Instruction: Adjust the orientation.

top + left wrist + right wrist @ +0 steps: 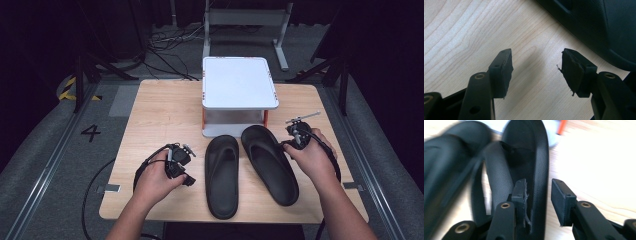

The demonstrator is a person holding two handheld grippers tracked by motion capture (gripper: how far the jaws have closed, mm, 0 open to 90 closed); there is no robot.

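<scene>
Two black moulded rubber sandals lie side by side on the pale wood-grain surface (150,115); the right gripper (538,197) straddles the right sandal's (270,162) rim, jaws not yet pressing; the left gripper (536,72) rests apart beside the left sandal (222,175); right gripper view blurred.

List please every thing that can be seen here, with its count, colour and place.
slippers: 2, black, side by side on the table's near half; left slipper straight, right slipper angled, its edge between the right gripper's jaws
stand: 1, white top, orange legs, at the table's far edge behind the slippers
table: 1, light wood, centre
floor: grey, with a painted 4 at the left and cables beyond the table
left gripper: 1, black, open, over bare table left of the slippers
right gripper: 1, black, at the right slipper's edge; whether the pads press it is unclear
hands: 2, one on each gripper
</scene>
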